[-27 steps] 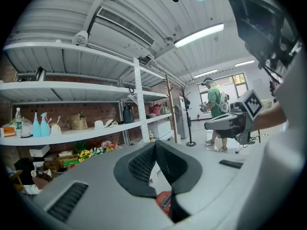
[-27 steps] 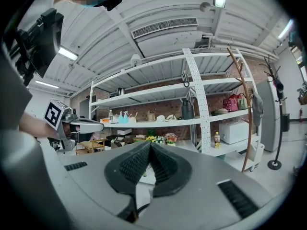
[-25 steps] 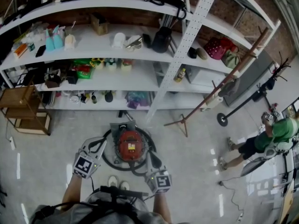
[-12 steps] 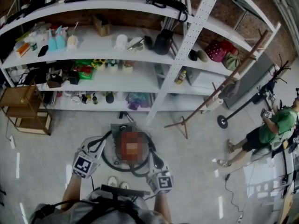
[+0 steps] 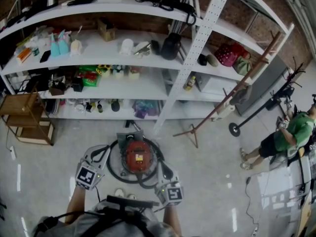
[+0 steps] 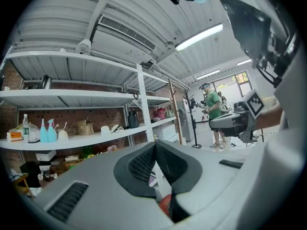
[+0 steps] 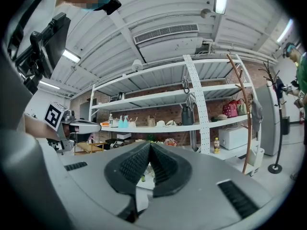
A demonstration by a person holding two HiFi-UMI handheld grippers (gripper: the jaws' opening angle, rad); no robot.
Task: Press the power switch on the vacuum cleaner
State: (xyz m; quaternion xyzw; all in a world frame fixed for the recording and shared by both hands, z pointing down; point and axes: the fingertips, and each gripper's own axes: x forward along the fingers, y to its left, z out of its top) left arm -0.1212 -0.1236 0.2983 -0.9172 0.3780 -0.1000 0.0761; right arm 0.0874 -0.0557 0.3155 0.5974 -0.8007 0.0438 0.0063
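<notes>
Head view is showing the red vacuum cleaner (image 5: 137,155) sitting on the floor, with the left hand-held gripper (image 5: 103,154) and the right hand-held gripper (image 5: 161,171) both pressed together and empty, hanging at its two sides, neither one pushing on its top, and I cannot tell if its switch is already pushed.

floor: red vacuum cleaner (image 5: 137,155) in front of white shelving (image 5: 148,59), black hose (image 5: 114,168) looped around it | left tool (image 5: 105,152): at the vacuum's left flank, over the hose | right tool (image 5: 162,168): at its lower right | far right: person in green shirt (image 5: 289,137), well apart
</notes>
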